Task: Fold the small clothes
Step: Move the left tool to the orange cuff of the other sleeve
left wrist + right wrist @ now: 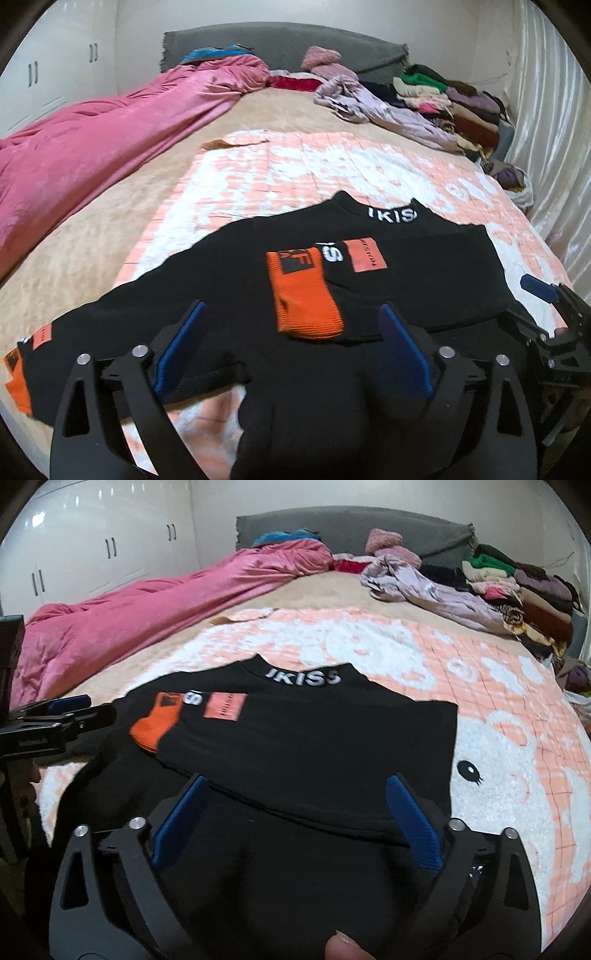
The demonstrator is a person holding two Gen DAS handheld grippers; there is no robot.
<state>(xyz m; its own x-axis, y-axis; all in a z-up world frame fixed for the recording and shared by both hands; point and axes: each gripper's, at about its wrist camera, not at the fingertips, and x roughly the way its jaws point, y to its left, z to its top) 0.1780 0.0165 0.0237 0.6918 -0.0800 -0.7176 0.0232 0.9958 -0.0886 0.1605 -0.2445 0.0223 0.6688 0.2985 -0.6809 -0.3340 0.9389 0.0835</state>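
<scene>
A black sweater (424,280) with white letters on its collar lies spread on a pink and white blanket (277,177). One sleeve is folded across its chest, ending in an orange cuff (303,295). The other sleeve stretches out left, with its orange cuff (18,380) near the bed's edge. My left gripper (291,306) stands open above the sweater's near part, its blue pads pressing on nothing. In the right wrist view my right gripper (297,777) is open too, over the black sweater (314,738) near its hem. Each gripper shows in the other's view: the right gripper (546,295), the left gripper (70,705).
A pink duvet (92,147) runs along the bed's left side. Loose lilac clothes (369,103) and a stack of folded clothes (461,107) sit at the back right by the grey headboard (295,44). A shiny curtain (546,110) hangs on the right. White wardrobes (92,554) stand left.
</scene>
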